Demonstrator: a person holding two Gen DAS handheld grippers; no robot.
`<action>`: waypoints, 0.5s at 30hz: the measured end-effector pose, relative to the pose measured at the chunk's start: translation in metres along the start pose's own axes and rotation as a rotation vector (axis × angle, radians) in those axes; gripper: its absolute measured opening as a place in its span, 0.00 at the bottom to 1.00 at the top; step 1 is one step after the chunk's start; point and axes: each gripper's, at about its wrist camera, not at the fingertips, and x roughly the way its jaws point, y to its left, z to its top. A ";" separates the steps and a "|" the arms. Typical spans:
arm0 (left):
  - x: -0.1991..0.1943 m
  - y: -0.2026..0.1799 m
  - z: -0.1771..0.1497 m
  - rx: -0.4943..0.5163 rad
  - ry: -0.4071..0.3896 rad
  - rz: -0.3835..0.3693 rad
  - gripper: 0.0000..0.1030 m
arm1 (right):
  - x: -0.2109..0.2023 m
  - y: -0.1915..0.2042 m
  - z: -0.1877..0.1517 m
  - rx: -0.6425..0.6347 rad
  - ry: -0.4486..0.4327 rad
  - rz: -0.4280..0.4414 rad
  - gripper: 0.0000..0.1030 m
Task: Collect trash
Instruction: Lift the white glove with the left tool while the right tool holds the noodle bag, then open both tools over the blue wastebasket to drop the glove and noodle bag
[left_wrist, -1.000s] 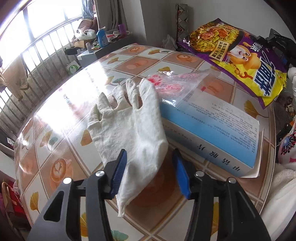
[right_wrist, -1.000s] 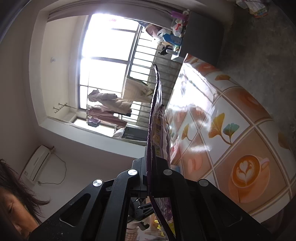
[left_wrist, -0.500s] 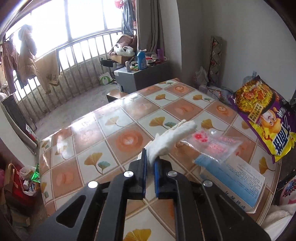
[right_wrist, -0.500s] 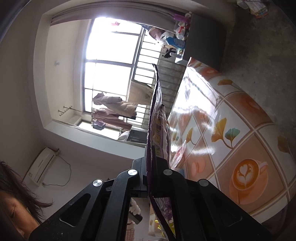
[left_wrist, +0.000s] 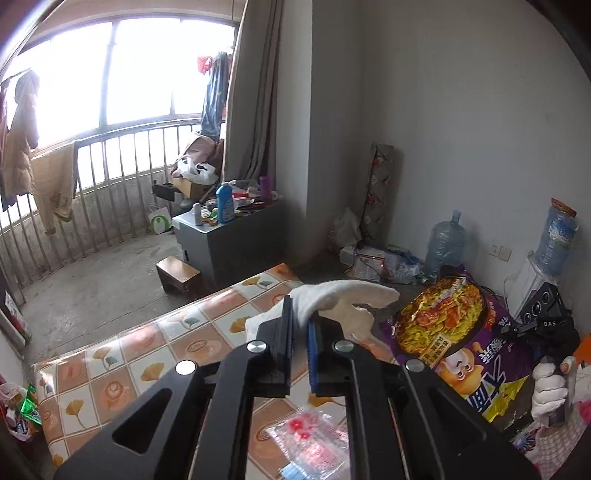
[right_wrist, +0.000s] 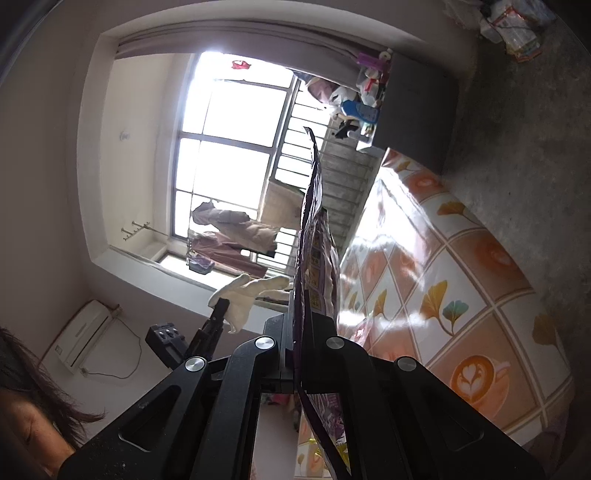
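Far half of the counter (left_wrist: 147, 354) is bare tile, plenty of room to pass there. The near right is crowded: a clear plastic bag (left_wrist: 314, 443) lies below the left gripper (left_wrist: 300, 325), and the big purple snack bag (left_wrist: 465, 347), hanging from the right gripper (right_wrist: 300, 354), blocks the right side.
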 end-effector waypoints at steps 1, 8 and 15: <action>0.009 -0.013 0.009 0.016 -0.001 -0.035 0.06 | -0.006 0.000 0.004 -0.002 -0.022 -0.009 0.00; 0.089 -0.128 0.056 0.158 0.041 -0.284 0.06 | -0.082 -0.006 0.032 -0.050 -0.260 -0.216 0.00; 0.195 -0.257 0.041 0.272 0.233 -0.494 0.08 | -0.145 -0.068 0.041 0.108 -0.468 -0.435 0.00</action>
